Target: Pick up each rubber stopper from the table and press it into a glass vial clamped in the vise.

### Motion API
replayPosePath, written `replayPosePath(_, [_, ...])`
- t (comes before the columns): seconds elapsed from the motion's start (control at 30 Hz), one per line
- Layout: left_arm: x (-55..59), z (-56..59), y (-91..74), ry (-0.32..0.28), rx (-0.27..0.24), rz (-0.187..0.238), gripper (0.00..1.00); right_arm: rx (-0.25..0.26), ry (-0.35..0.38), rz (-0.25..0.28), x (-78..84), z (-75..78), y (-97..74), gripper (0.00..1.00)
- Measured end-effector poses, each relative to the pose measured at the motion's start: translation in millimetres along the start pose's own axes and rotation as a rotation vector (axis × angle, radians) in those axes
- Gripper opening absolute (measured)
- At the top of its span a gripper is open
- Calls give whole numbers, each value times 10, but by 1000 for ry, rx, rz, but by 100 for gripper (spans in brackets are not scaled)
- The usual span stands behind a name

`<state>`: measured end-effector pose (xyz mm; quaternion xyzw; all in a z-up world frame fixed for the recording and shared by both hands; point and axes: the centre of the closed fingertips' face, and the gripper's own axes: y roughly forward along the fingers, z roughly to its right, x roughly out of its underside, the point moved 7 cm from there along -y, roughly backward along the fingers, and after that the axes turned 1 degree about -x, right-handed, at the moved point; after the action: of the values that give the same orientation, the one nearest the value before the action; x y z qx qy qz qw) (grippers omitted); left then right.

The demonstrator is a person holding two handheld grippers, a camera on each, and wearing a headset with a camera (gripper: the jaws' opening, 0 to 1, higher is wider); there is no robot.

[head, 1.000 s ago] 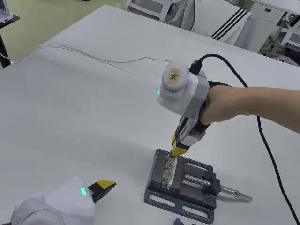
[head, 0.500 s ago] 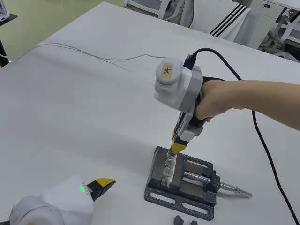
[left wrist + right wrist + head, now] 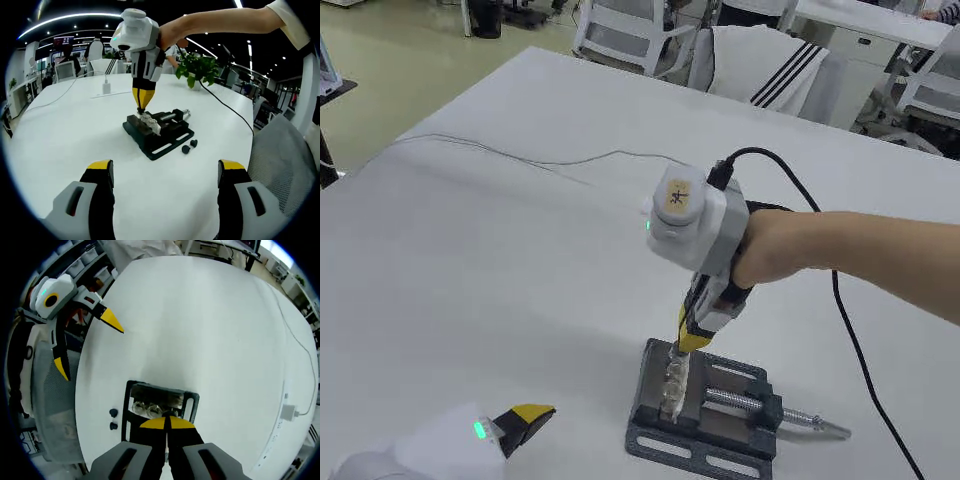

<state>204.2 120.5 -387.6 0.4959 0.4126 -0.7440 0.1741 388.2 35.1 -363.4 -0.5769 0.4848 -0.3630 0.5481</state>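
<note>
Head view is showing a hand [image 3: 772,246] holding the right gripper [image 3: 680,343] steeply nose-down over the dark vise [image 3: 718,424], which is sitting on the white table [image 3: 470,260]. The gripper's yellow tips are hanging directly above the row of clear glass vials [image 3: 672,378] clamped between the vise's jaws; whether the tips are touching a vial is not clear. In the right gripper view its two jaws are lying pressed together with only a thin dark seam between them, and it is not possible to tell if anything is caught in that seam. The left gripper [image 3: 527,419] is hovering low over the table, well apart from the vise, and in its own view its jaws are standing spread wide with nothing between them. Two dark rubber stoppers [image 3: 189,146] are lying on the table just beside the base of the vise, close to each other. A black cable [image 3: 842,305] is trailing from the right gripper across the table, and a thin grey wire [image 3: 520,158] is running over the far side.
</note>
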Motion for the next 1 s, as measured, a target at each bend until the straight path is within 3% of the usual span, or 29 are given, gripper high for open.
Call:
replayPosePath(0.27, [-158,-29,9,37,-2,21,84,20,-10,2,-2,-19,1,0])
replayPosePath(0.37, [-182,-32,12,41,-1,26,84,28,-18,27,20,-30,0,0])
replayPosePath(0.57, [-189,-17,18,48,3,26,84,67,-38,72,38,-67,-1,0])
replayPosePath(0.7, [-183,-8,21,50,7,22,84,83,-7,96,35,-69,6,0])
replayPosePath(1.0, [-187,18,12,58,10,20,84,103,-38,90,19,-98,10,0])
